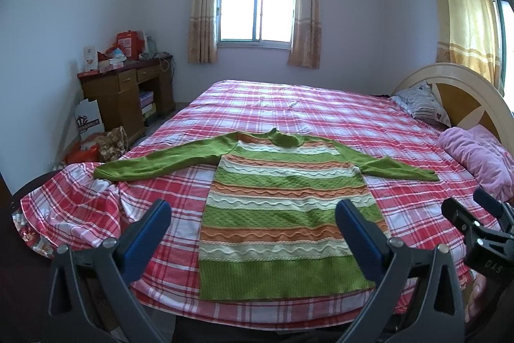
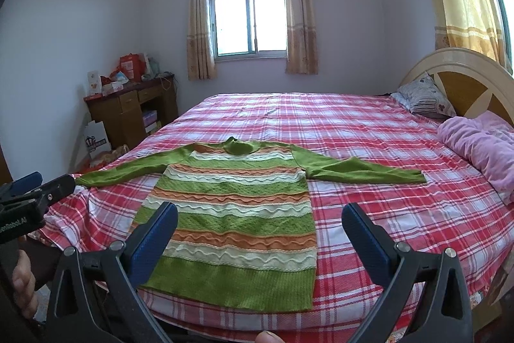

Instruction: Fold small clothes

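Observation:
A green, orange and white striped knit sweater (image 1: 282,214) (image 2: 237,227) lies flat on the bed, face up, hem toward me, both green sleeves spread out to the sides. My left gripper (image 1: 253,208) hovers open above the hem end, holding nothing. In the right wrist view my right gripper (image 2: 260,211) is also open and empty, over the sweater's lower right part. The right gripper (image 1: 482,214) shows at the right edge of the left wrist view, and the left gripper (image 2: 32,185) at the left edge of the right wrist view.
The bed carries a red plaid sheet (image 1: 321,111) with a rumpled near-left corner. A pink blanket (image 1: 475,156) and a pillow (image 1: 424,105) lie by the headboard (image 1: 465,85) at right. A wooden desk (image 1: 128,92) with boxes stands at far left, bags on the floor beside it.

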The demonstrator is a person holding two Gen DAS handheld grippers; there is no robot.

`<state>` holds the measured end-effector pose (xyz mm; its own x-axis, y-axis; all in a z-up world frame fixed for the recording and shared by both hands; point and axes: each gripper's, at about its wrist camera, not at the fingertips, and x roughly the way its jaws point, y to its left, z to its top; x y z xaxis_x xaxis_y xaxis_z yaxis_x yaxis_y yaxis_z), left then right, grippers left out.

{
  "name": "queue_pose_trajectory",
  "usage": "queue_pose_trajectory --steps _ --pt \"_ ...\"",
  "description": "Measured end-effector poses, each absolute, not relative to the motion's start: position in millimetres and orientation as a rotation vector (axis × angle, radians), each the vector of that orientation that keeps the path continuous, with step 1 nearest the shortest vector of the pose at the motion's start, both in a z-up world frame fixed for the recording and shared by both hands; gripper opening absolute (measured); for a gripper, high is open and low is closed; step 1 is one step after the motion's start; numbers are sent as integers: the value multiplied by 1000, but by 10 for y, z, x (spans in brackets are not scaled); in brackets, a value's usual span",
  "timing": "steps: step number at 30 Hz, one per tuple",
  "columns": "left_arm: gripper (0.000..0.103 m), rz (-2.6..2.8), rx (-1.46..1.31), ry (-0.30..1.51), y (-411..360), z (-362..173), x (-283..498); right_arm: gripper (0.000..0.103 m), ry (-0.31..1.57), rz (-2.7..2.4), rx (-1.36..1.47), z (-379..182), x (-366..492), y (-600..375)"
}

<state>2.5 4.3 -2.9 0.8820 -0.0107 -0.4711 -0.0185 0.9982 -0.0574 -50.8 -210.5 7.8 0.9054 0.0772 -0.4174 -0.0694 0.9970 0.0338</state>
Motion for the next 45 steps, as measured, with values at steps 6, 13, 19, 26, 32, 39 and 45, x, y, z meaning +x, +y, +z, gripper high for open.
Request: queue_pose_trajectory --steps 6,13,19,26,32,39,45 --pt "103 6 -61 492 52 -33 34 102 437 75 16 81 -502 -2089" --pt "103 6 -62 493 61 -38 39 102 439 75 17 80 -488 -2080" --pt "103 7 -62 492 61 -40 38 102 441 76 16 73 -484 -2075" --pt "103 7 -65 493 73 -45 45 102 442 76 17 76 -480 -2082" --pt "103 6 -62 497 95 -61 53 102 443 76 18 69 -482 -2080" --pt "103 8 -64 497 96 -62 55 102 450 76 23 62 -469 -2086" --pt "103 10 -61 517 116 -138 106 102 461 77 25 40 -447 -2091"
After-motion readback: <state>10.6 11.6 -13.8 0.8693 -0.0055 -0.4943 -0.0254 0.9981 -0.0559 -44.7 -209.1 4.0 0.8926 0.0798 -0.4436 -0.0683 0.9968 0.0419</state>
